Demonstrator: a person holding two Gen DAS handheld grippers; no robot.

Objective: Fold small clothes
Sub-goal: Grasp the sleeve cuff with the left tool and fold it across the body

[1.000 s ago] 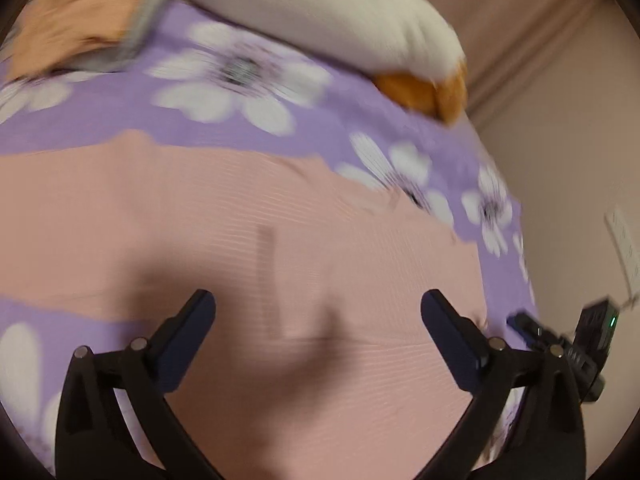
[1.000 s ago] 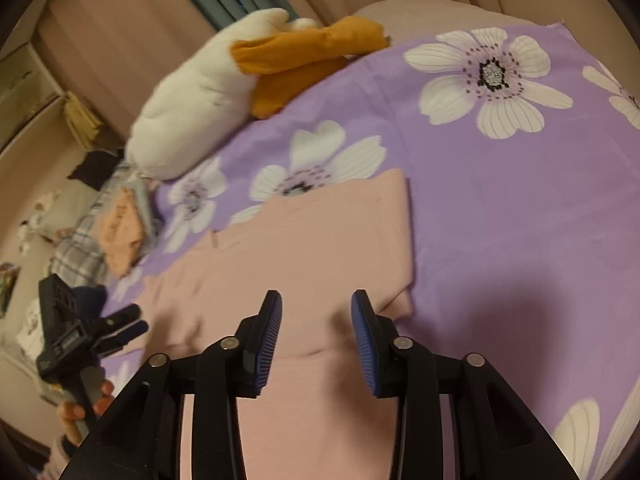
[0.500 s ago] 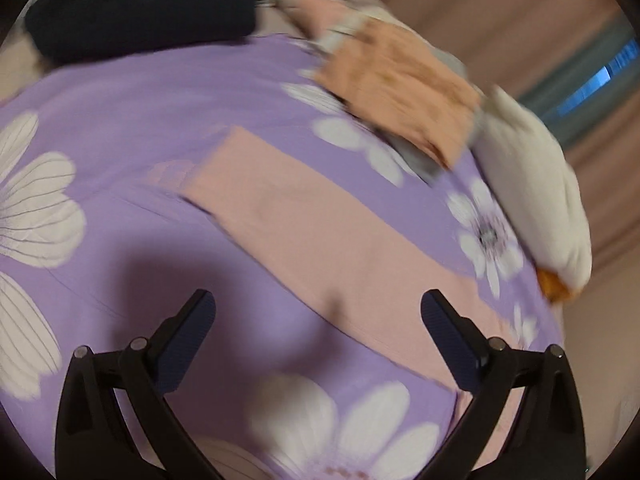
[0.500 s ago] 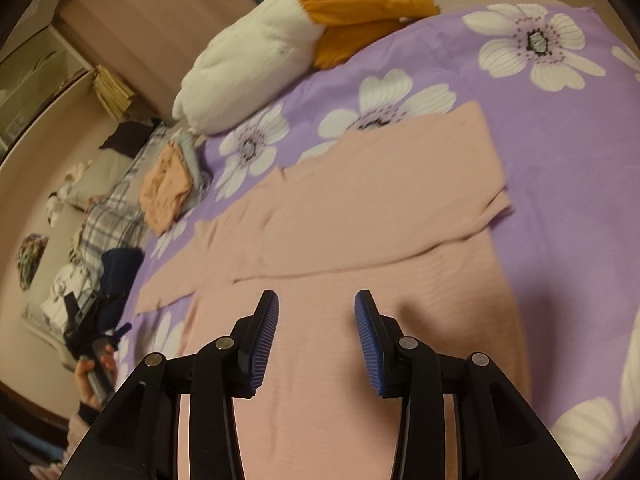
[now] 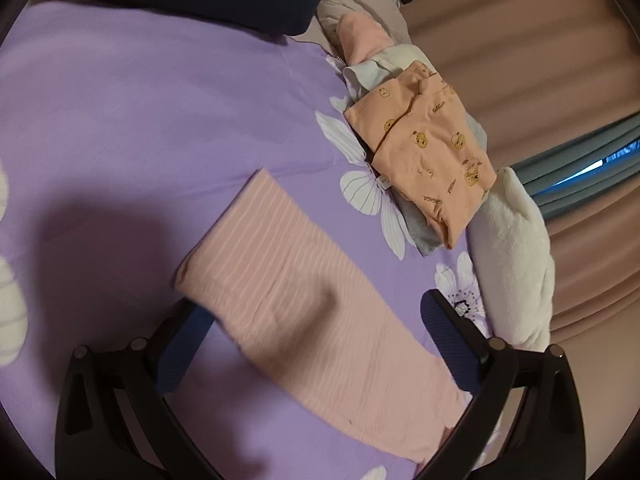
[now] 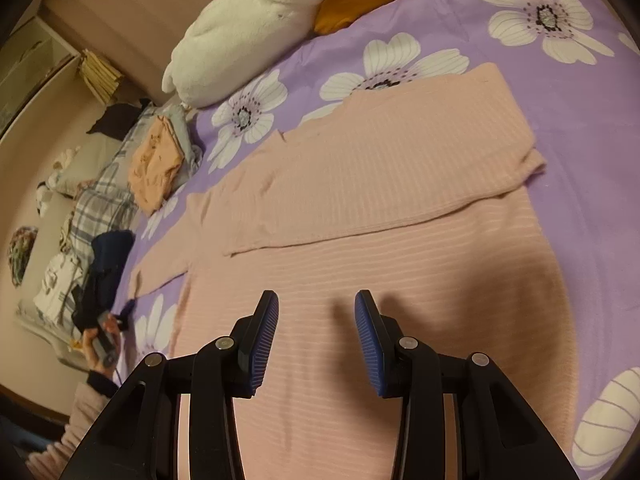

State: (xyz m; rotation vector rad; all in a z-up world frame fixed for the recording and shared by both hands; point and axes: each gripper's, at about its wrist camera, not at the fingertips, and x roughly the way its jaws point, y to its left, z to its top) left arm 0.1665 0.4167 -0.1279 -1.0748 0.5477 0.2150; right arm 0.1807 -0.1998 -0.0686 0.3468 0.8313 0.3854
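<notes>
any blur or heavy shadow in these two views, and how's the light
Left wrist view: warm dim light, the pink sleeve smeared near the tongs, a big soft shadow on the purple sheet, edges bent by the fisheye. Right wrist view: sharper, a shadow on the pink top beside the tongs.

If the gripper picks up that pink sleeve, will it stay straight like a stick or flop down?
Probably flop: the pink sleeve lies flat and limp on the purple bedsheet, like thin knit. It looks light, so it should lift easily. Its free end would likely dangle.
</notes>
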